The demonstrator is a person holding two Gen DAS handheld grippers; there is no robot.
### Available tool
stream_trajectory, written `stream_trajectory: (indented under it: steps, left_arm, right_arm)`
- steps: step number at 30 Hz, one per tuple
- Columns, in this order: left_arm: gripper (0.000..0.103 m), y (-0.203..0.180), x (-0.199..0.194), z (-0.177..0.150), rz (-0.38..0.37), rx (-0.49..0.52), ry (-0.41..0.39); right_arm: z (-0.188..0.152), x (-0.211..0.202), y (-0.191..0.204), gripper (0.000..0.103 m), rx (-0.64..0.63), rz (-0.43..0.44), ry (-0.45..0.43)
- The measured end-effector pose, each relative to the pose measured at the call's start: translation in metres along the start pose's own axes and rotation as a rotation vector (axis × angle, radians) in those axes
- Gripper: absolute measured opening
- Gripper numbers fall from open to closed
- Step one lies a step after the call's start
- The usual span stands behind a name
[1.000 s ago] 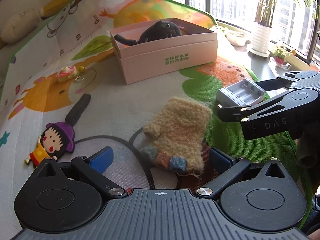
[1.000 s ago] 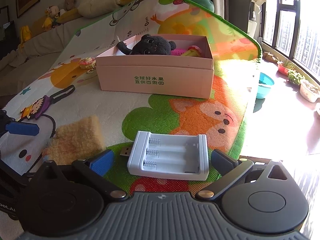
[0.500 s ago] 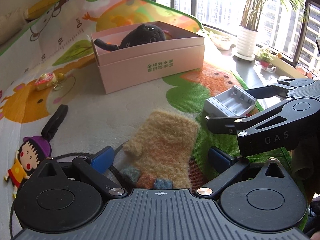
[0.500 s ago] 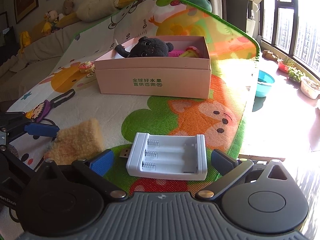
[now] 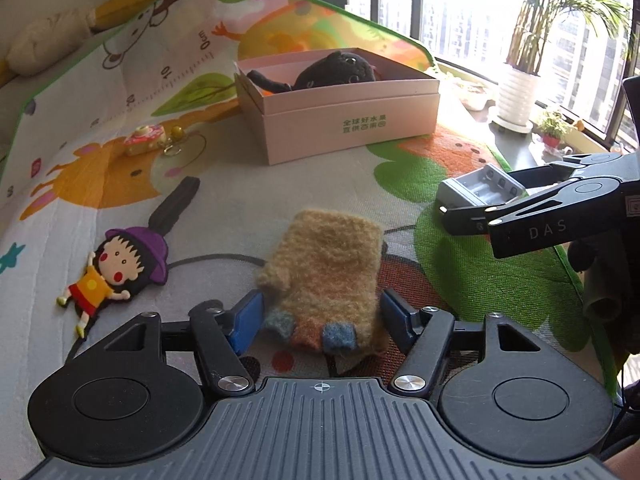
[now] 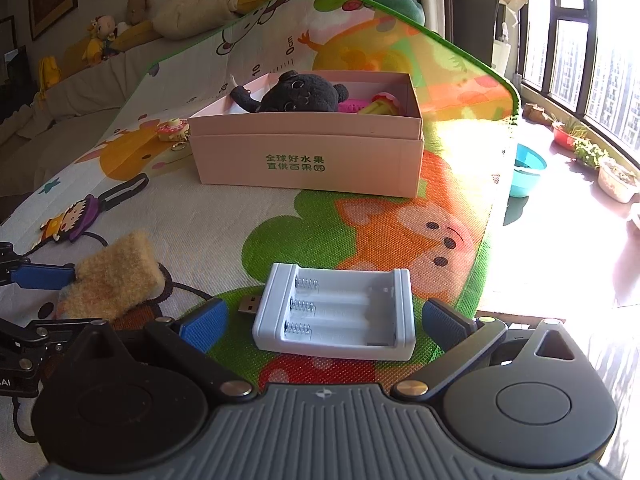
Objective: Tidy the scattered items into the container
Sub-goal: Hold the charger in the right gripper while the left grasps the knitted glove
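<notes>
Mitten (image 5: 324,272) lies flat on the play mat (image 5: 224,208), its cuff end between the blue pads of the left claw (image 5: 320,316), whose jaws are closing on it; the pads sit just beside the wool on either side and do not visibly squeeze it yet, so nothing is held so far. The claw comes in low and slanted, probably so the pads can pinch the soft cuff off the mat instead of scraping over it. To its right, the right claw (image 6: 324,320) stands wide open around the white battery holder (image 6: 334,314), pads clear of both ends, apparently poised to take it next. Farther out on the left lie a cartoon-girl charm (image 5: 116,268) and, beyond it, a small pink trinket (image 5: 146,140), both still loose. The pink box (image 5: 340,120) sits at the far side of the mat, open-topped and within easy reach of both claws, already holding a black plush (image 5: 332,70).
</notes>
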State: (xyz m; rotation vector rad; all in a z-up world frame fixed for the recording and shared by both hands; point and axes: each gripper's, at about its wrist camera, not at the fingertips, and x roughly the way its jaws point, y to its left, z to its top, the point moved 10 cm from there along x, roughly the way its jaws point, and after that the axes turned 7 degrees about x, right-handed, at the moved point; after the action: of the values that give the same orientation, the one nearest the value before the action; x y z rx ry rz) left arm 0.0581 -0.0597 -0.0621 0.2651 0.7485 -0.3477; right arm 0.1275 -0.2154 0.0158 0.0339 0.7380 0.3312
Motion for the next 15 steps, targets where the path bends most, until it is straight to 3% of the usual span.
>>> stream_trajectory:
  steps: [2,3,6,9,12,14,15]
  left_arm:
    - [0.088,-0.006,-0.002,-0.002,-0.016,0.013,-0.010]
    - [0.090,-0.006,-0.001,-0.002,-0.006,0.024,-0.018]
    - [0.094,0.001,0.005,0.003,0.025,0.025,-0.034]
    - [0.094,0.008,0.016,0.009,0.014,0.004,-0.044]
    - [0.088,0.007,0.023,0.015,-0.004,0.012,-0.056]
    - [0.067,0.002,0.022,0.019,-0.018,0.030,-0.062]
    - [0.066,0.000,0.022,0.020,-0.024,0.036,-0.058]
  right_arm:
    - [0.000,0.000,0.001,0.103,-0.004,-0.004,0.001]
    - [0.000,0.001,0.001,0.103,-0.007,-0.007,0.002]
    - [0.001,0.003,0.003,0.103,-0.028,-0.017,0.007]
    - [0.002,0.002,0.006,0.093,-0.061,-0.009,-0.003]
    - [0.003,-0.002,0.007,0.092,-0.082,-0.014,-0.002]
    - [0.005,-0.006,0.005,0.092,-0.084,-0.006,0.004]
    - [0.007,-0.009,0.004,0.092,-0.081,-0.002,0.007]
